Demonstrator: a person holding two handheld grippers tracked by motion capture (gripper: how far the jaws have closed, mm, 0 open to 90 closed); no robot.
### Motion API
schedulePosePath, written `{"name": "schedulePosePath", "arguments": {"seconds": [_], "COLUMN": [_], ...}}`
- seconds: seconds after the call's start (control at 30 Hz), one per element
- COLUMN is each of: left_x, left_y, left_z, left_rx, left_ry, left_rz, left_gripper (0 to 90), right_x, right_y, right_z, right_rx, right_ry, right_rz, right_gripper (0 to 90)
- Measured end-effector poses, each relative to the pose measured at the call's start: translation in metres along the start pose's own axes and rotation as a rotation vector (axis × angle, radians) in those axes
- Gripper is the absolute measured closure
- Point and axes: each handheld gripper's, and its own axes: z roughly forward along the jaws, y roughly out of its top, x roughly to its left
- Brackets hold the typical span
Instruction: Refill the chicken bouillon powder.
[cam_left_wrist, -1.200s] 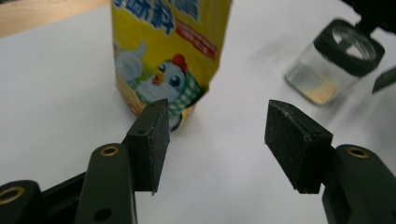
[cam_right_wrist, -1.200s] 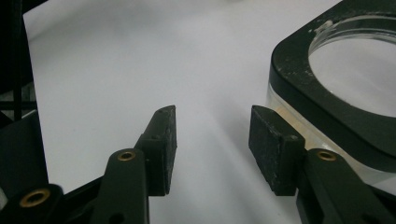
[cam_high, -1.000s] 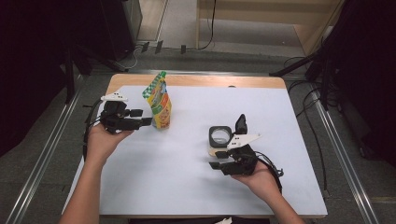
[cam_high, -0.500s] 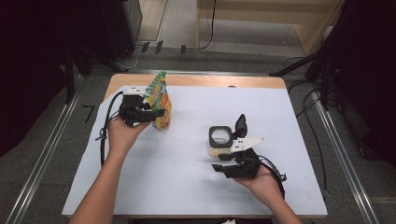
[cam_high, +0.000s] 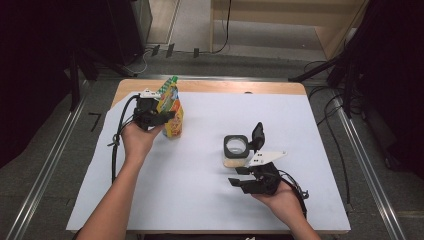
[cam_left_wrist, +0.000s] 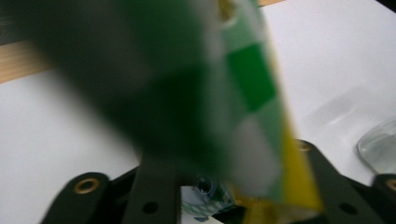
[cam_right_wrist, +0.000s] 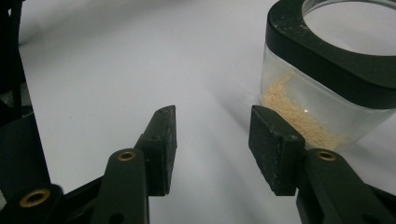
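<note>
At about ten o'clock on the white table (cam_high: 200, 200), our left gripper (cam_high: 162, 117) has just been closing its jaws around an upright green and yellow pouch (cam_high: 171, 111). The pouch sits between them and looks pinched at mid height, likely so it can be lifted without folding. At about four o'clock, our right gripper (cam_high: 239, 176) rests low with its jaws parted and empty. Just beyond it, toward one o'clock, stands a clear jar (cam_high: 235, 151) with a black rim, holding a little tan powder, its hinged lid (cam_high: 257, 135) tipped up, probably ready for filling.
</note>
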Motion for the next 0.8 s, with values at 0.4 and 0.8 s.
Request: {"name": "schedulePosePath", "arguments": {"seconds": [0.4,0.8], "left_x": [0.008,0.003], "left_y": [0.002,0.020], "left_z": [-0.016,-0.050], "left_rx": [0.005,0.055], "left_ry": [-0.080,-0.231], "left_rz": [-0.010,0.042], "left_gripper": [90.0,90.0], "right_x": [0.007,0.013], "right_y": [0.004,0.007], "right_z": [0.010,0.017], "right_rx": [0.005,-0.010], "right_ry": [0.015,0.027], "right_rz": [-0.023,-0.051], "right_gripper": [53.1,53.0]}}
